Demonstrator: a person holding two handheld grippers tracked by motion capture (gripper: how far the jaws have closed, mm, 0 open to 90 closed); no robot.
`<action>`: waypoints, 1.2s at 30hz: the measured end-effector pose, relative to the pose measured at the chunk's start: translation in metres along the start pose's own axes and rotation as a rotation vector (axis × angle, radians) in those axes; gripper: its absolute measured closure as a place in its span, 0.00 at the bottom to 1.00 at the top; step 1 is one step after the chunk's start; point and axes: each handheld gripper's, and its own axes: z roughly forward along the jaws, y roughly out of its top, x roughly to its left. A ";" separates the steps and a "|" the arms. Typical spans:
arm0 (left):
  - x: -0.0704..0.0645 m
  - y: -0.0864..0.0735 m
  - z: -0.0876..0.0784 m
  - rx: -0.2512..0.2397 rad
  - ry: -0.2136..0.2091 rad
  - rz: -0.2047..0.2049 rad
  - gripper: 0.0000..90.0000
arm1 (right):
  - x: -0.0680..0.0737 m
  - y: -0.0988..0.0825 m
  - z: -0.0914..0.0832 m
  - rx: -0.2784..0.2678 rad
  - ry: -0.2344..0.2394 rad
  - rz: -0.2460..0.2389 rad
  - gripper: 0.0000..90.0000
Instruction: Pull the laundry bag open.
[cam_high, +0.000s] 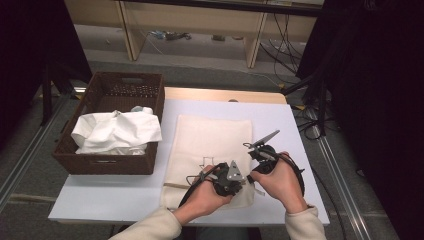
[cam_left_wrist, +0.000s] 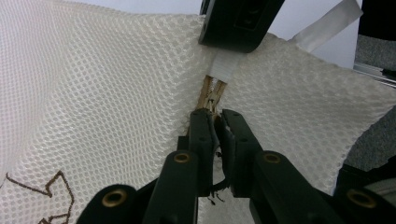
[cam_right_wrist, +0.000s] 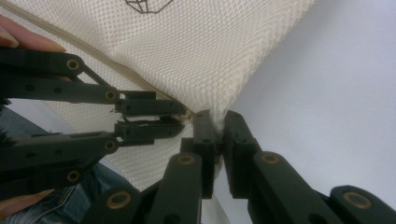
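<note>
We clamp the left tongs (cam_left_wrist: 218, 122) on the zip end of the cream mesh laundry bag (cam_high: 210, 145) lying on the white desk (cam_high: 100, 192); the right tongs (cam_right_wrist: 219, 125) pinch its corner, bracing the fabric so the zip can run.

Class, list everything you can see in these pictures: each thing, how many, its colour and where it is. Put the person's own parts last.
Mesh laundry bag: one, cream, flat on the table, zipper at its near edge.
Zipper: one, tan, between the two grippers.
Basket: one, dark brown, at the table's left edge.
Cloth: one bundle, white, inside the basket.
Table: one, white.
Left gripper: one, black, jaws shut on the zipper.
Right gripper: one, black, jaws shut on the bag's corner.
Sleeves: two, cream, bottom edge.
</note>
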 end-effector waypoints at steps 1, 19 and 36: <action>0.000 0.000 0.000 0.005 -0.008 -0.006 0.96 | 0.004 0.000 -0.001 0.024 -0.001 0.043 0.95; 0.001 0.000 -0.002 -0.003 -0.016 -0.051 0.96 | -0.001 0.000 0.001 0.014 -0.001 0.017 0.95; 0.002 -0.001 -0.009 0.009 -0.029 -0.088 0.97 | -0.006 -0.001 0.012 0.073 -0.022 0.044 0.95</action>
